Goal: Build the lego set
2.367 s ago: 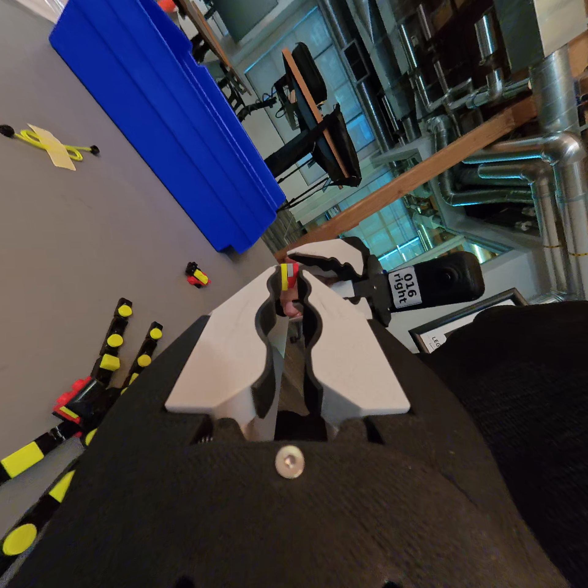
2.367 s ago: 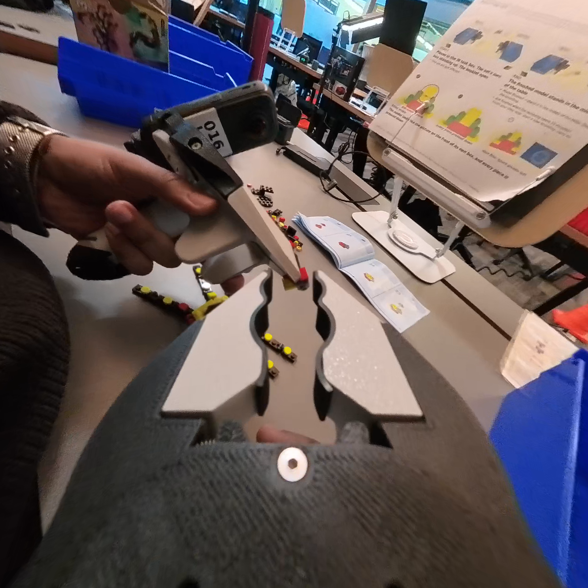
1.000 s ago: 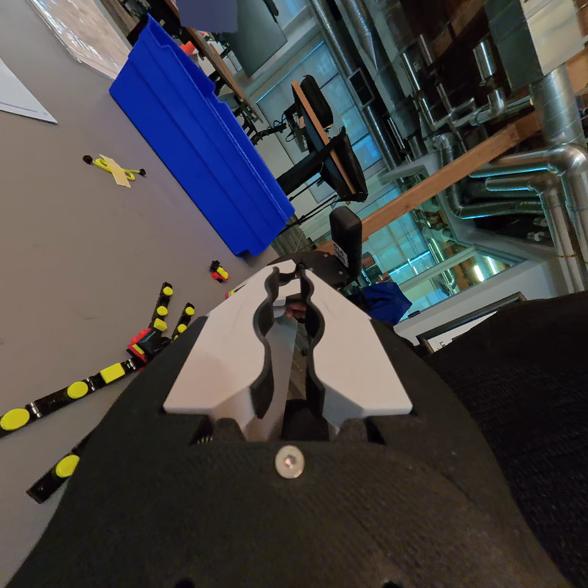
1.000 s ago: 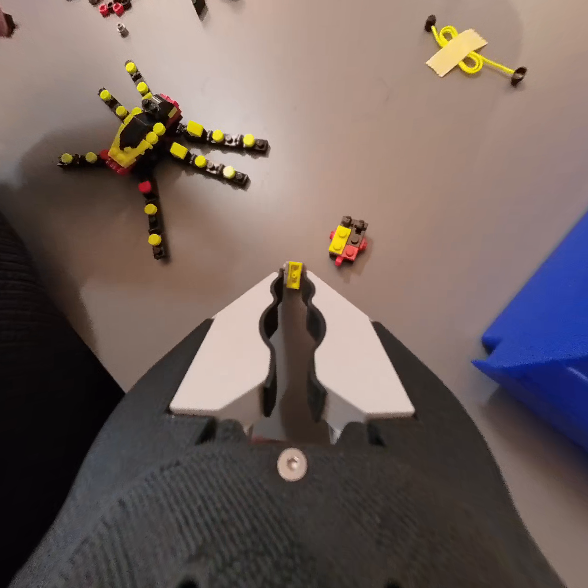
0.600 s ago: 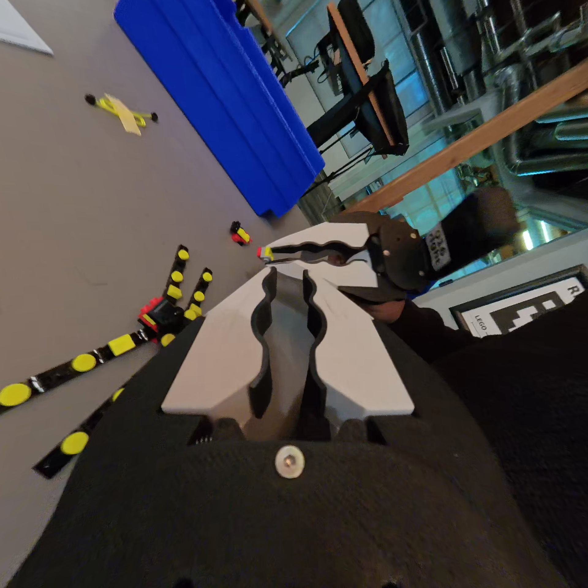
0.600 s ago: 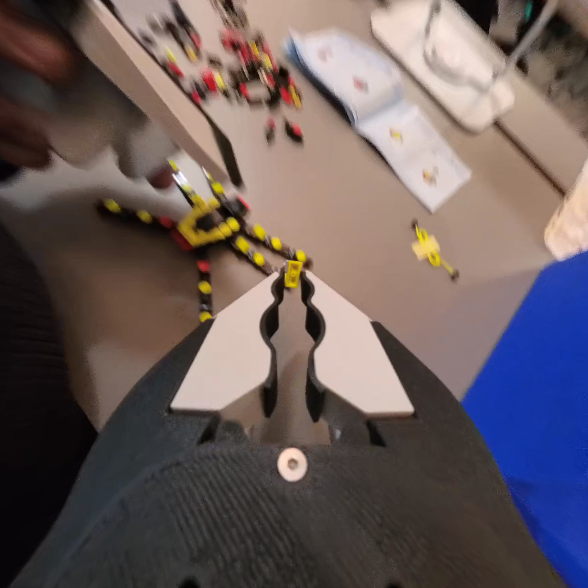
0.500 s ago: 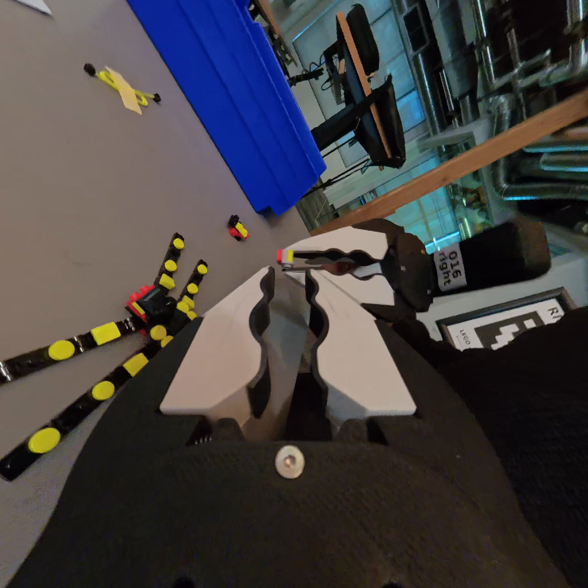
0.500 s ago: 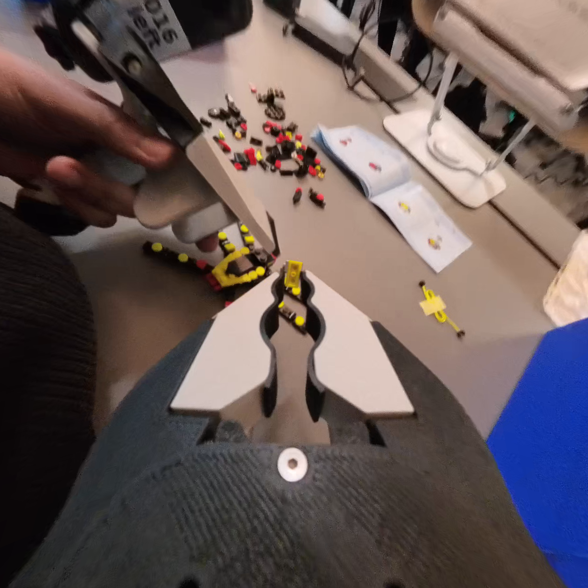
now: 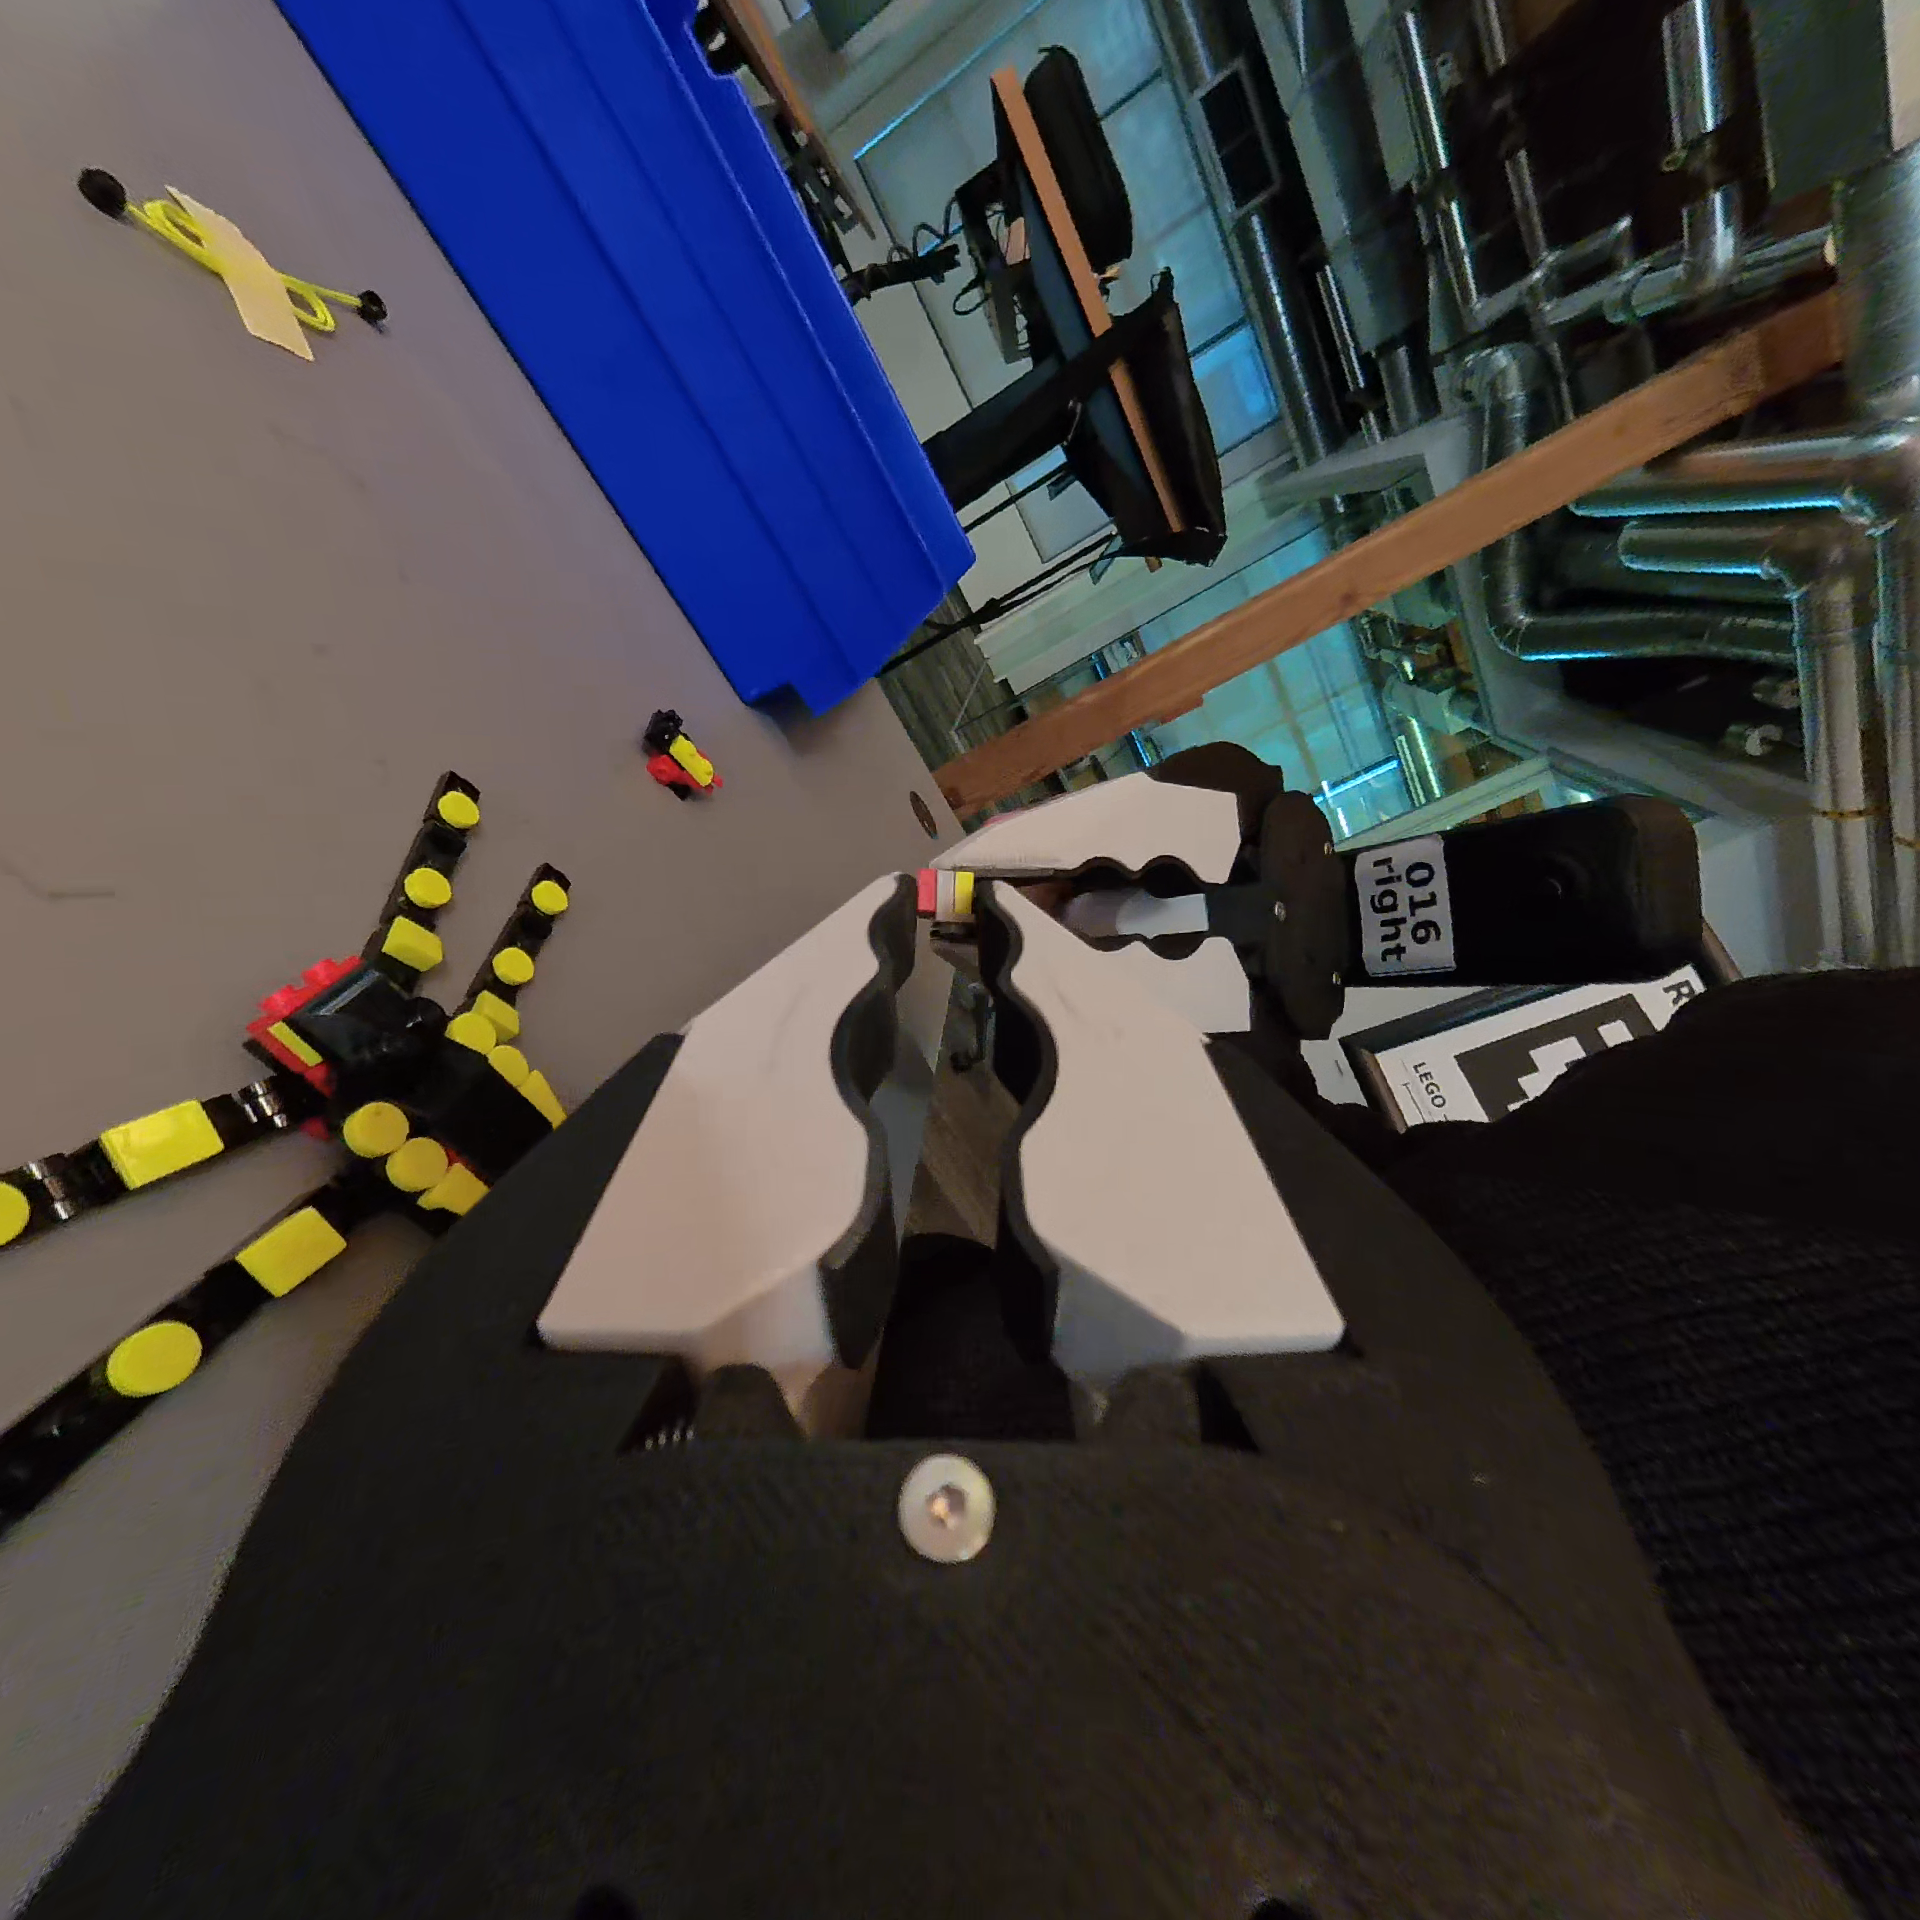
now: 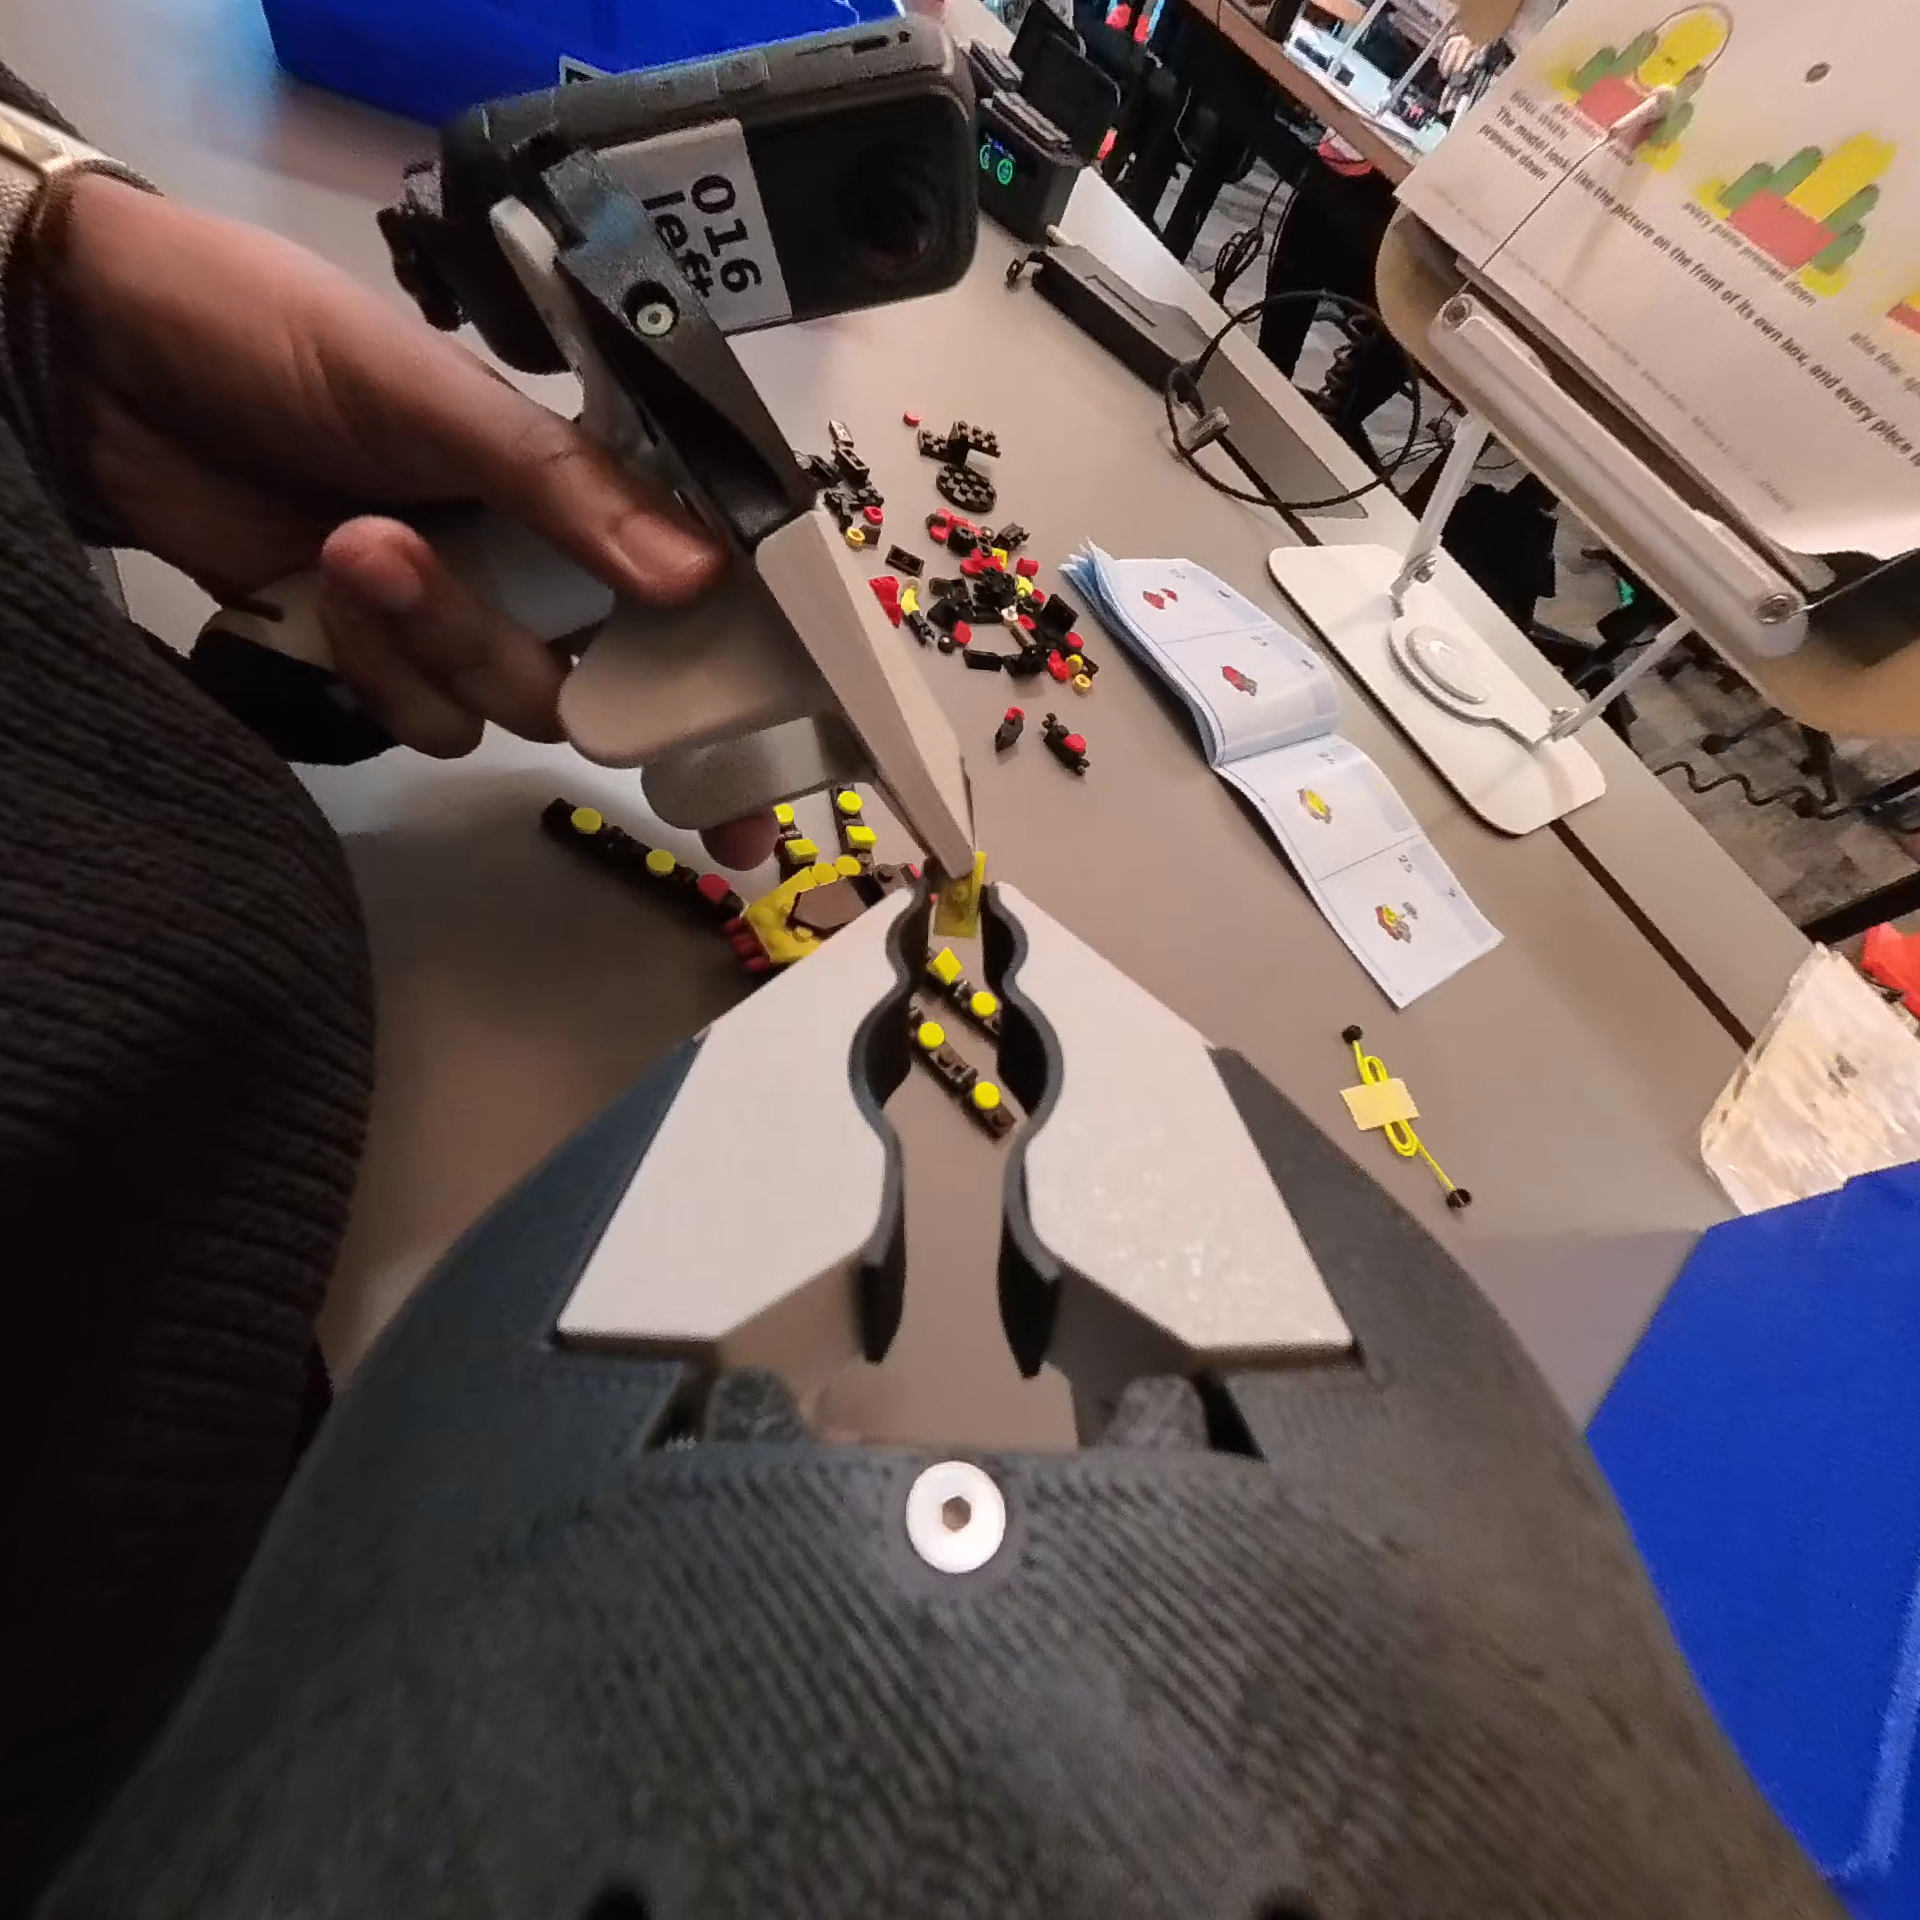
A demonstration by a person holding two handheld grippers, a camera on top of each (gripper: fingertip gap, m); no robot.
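Note:
A small lego piece (image 9: 945,896) with red, pale and yellow layers hangs in the air between both grippers. In the right wrist view it shows as a yellow plate (image 10: 958,906). My right gripper (image 10: 954,912) is shut on it. My left gripper (image 9: 945,904) has its jaws closed against both sides of the same piece. It also shows in the right wrist view (image 10: 956,864), held by a hand (image 10: 312,436), with its tip on the plate. The right gripper comes in from the right in the left wrist view (image 9: 961,881). The black and yellow spider model (image 9: 384,1039) lies on the table below (image 10: 800,914).
A small red, yellow and black sub-build (image 9: 681,758) lies near the blue bin (image 9: 675,364). Another blue bin (image 10: 1766,1455) is at the right. A pile of loose pieces (image 10: 977,592), an open booklet (image 10: 1278,748), a white stand (image 10: 1455,665) and a taped yellow cord (image 10: 1387,1117) lie on the table. Less than 4 cm separates the two grippers' tips.
The right gripper has brought the small piece from beside the left gripper into its jaws. The left jaws have narrowed around it. Both grippers now meet tip to tip.

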